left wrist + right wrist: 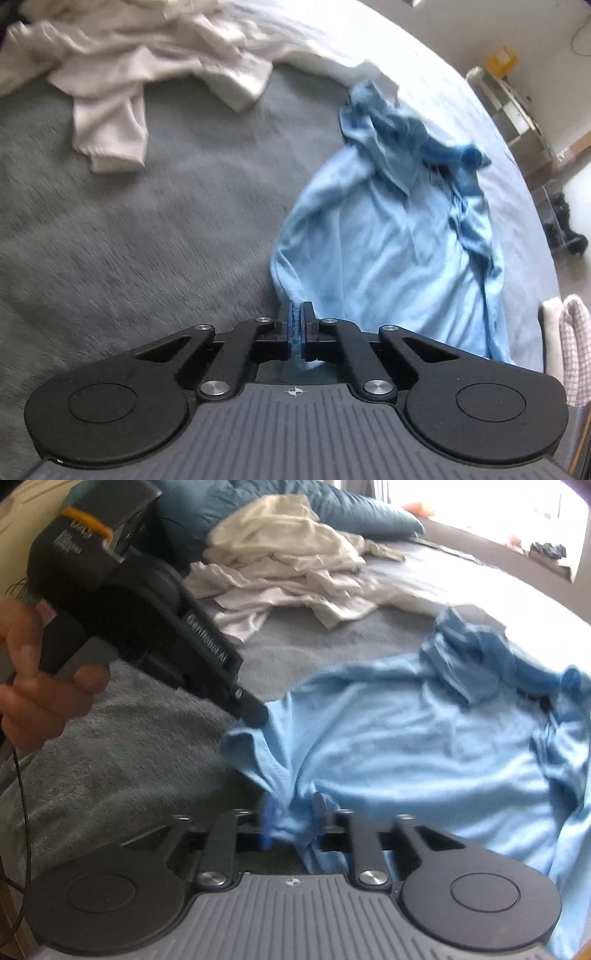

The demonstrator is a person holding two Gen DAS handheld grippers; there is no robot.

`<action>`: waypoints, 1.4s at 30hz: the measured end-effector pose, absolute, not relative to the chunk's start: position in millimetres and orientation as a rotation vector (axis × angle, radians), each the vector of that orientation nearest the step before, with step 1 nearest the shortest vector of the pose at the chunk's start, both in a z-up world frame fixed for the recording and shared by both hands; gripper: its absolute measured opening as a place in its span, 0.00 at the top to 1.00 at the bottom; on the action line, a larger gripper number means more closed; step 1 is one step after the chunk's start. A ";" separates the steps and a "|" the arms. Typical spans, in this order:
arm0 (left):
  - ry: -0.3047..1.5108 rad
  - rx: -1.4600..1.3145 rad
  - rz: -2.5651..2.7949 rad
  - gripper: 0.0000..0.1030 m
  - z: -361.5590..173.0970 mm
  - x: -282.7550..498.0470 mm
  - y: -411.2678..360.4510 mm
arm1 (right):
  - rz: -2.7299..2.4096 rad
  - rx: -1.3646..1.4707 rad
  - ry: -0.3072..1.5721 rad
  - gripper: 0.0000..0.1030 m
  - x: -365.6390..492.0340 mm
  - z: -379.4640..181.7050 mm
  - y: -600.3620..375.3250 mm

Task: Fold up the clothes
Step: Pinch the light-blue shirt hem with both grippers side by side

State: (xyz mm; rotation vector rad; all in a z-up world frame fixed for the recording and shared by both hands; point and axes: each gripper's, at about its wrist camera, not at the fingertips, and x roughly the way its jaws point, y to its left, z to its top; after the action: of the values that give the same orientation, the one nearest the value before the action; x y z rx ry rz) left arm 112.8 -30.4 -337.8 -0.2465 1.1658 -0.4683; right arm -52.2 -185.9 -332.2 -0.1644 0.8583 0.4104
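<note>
A light blue shirt [391,236] lies crumpled on the grey bed cover, its far end bunched up. My left gripper [295,312] is shut on the shirt's near edge. In the right wrist view the shirt [424,738] spreads to the right; my right gripper [293,808] has its jaws partly apart with a fold of the shirt's near edge between them. The left gripper [255,716] shows in the right wrist view too, held by a hand, its tip pinching the shirt's left corner.
A pile of white clothes [140,59] lies at the far side of the bed, also in the right wrist view [288,565]. Blue pillows [354,506] lie behind it. The bed's edge [517,177] curves on the right, with shelves [517,107] beyond.
</note>
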 end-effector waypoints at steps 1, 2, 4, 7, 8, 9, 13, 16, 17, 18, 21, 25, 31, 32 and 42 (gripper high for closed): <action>1.172 -0.259 -0.464 0.98 -335.6 115.0 -28.6 | 0.427 -0.179 0.839 0.60 -50.4 -329.7 -182.2; 1.181 -0.273 -0.461 0.99 -334.2 116.6 -27.4 | 0.441 -0.194 0.817 0.60 -48.2 -328.5 -177.6; 1.209 -0.320 -0.476 0.99 -332.7 120.4 -25.2 | 0.469 -0.224 0.789 0.60 -42.0 -329.5 -166.2; 1.250 -0.420 -0.534 0.98 -332.6 124.6 -24.0 | 0.492 -0.259 0.779 0.61 -31.6 -337.5 -149.2; 1.264 -0.462 -0.570 0.97 -333.8 125.5 -24.0 | 0.481 -0.263 0.787 0.62 -28.8 -341.3 -145.5; 1.279 -0.496 -0.612 0.96 -335.5 125.8 -23.9 | 0.469 -0.247 0.800 0.75 -26.1 -344.2 -144.8; 1.299 -0.502 -0.631 0.66 -344.0 121.0 -20.8 | 0.388 0.027 0.906 0.96 -12.9 -352.0 -172.8; 1.350 -0.539 -0.602 0.61 -358.2 122.7 -13.2 | 0.327 0.199 0.934 0.96 -12.2 -352.4 -195.0; 1.365 -0.563 -0.589 0.58 -363.1 124.2 -10.6 | 0.316 0.224 0.932 0.96 -13.7 -351.5 -198.6; 1.381 -0.600 -0.573 0.54 -368.5 126.8 -7.2 | 0.311 0.232 0.928 0.96 -15.1 -350.8 -199.9; 1.422 -0.725 -0.557 0.47 -379.6 137.2 1.0 | 0.320 0.208 0.922 0.96 -18.5 -350.3 -196.0; 1.442 -0.745 -0.606 0.35 -383.4 149.2 -5.7 | 0.361 0.109 0.892 0.96 -23.5 -345.0 -178.5; 1.486 -0.608 -0.602 0.62 -393.6 153.6 -18.4 | 0.416 -0.060 0.869 0.95 -27.5 -345.6 -151.1; 1.482 -0.594 -0.595 0.65 -393.3 153.0 -17.0 | 0.413 -0.064 0.873 0.94 -28.8 -343.4 -151.7; 1.413 -0.528 -0.438 0.97 -387.2 146.0 16.2 | -0.123 0.108 0.996 0.60 -98.6 -297.0 -290.0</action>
State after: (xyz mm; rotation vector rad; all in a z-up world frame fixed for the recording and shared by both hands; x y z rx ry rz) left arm 146.0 16.2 -387.2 -0.5280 1.4126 -0.4376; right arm -98.6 -290.0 -297.0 0.1076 0.9957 -0.1227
